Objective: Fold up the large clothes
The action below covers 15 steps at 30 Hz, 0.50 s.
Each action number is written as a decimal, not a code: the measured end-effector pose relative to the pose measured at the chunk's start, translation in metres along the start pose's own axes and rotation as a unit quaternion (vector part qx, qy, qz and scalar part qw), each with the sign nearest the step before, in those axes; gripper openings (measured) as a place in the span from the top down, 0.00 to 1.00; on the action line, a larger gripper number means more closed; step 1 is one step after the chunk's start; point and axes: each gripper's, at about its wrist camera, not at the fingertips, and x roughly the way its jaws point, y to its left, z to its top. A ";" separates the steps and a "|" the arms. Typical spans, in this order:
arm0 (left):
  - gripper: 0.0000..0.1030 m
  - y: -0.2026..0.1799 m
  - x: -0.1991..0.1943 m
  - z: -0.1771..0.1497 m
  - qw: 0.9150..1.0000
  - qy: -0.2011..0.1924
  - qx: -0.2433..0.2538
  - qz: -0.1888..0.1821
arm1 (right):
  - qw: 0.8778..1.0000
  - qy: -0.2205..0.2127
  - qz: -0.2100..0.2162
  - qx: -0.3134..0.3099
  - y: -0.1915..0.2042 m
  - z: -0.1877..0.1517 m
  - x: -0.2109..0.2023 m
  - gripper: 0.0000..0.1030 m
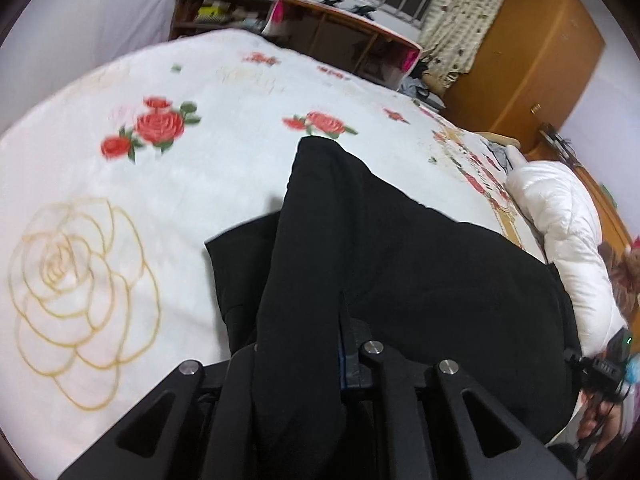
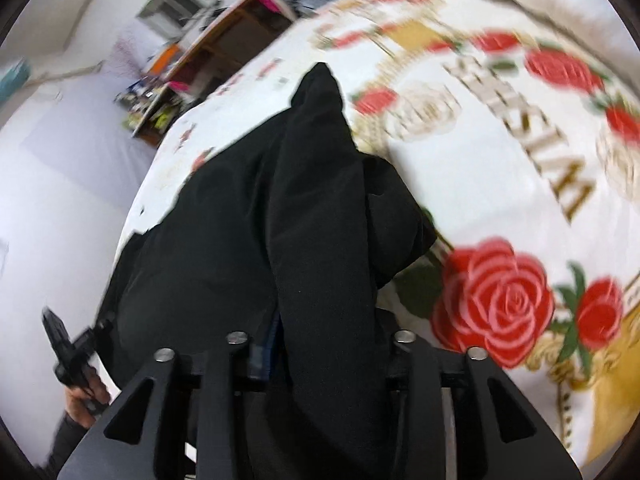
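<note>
Between our left gripper's [image 1: 316,364] fingers a thick fold of the black garment [image 1: 360,264] is pinched; the fingers stand nearly together, clamped on the cloth, which bunches over them and hides the tips. On the right gripper [image 2: 320,344] the cloth also runs down between the fingers, but these stand wider, and we cannot tell whether the pads press on it or merely flank it, since the fabric covers them.

Out from the fingers, the black garment drapes forward onto the bed [image 1: 120,184], spread over the rose-printed blanket. In the left wrist view it rises in one long ridge toward a red rose print [image 1: 160,124], with a flatter flap lying on the blanket on the rose's side of the ridge. On the side away from that rose lies a white padded jacket [image 1: 560,220], just beside the garment's edge. Past it we see a hand [image 1: 604,420] holding the other gripper.

We judge the garment soft and limp, fairly light, with a smooth weave that may slip through a loose grip. It will sag and crease wherever it is unsupported, so it wants holding at two well-separated points on one edge, on a doubled hem or seam and not on a single layer, so the fold falls straight. Beyond the bed, far from the rose, stand a wooden shelf unit [image 1: 344,36] and a wardrobe [image 1: 532,60]
</note>
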 end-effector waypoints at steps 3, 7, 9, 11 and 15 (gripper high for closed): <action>0.79 -0.004 0.012 -0.002 1.000 0.005 0.015 0.021 | 1.000 -0.003 -0.016 0.010 -0.006 0.002 0.002 0.46; 0.69 0.001 0.017 -0.003 1.000 0.005 0.004 0.029 | 0.999 -0.003 -0.036 0.004 -0.006 0.007 0.000 0.36; 0.67 0.005 0.012 -0.003 1.000 0.002 -0.009 0.024 | 0.999 -0.014 -0.047 0.004 -0.008 0.007 -0.009 0.36; 0.66 0.008 0.001 -0.003 1.000 -0.005 -0.012 0.021 | 0.998 -0.030 -0.057 0.001 -0.006 0.007 -0.019 0.36; 0.61 0.011 -0.017 -0.001 0.999 -0.022 -0.009 0.033 | 0.992 -0.087 -0.086 -0.021 0.006 0.013 -0.053 0.36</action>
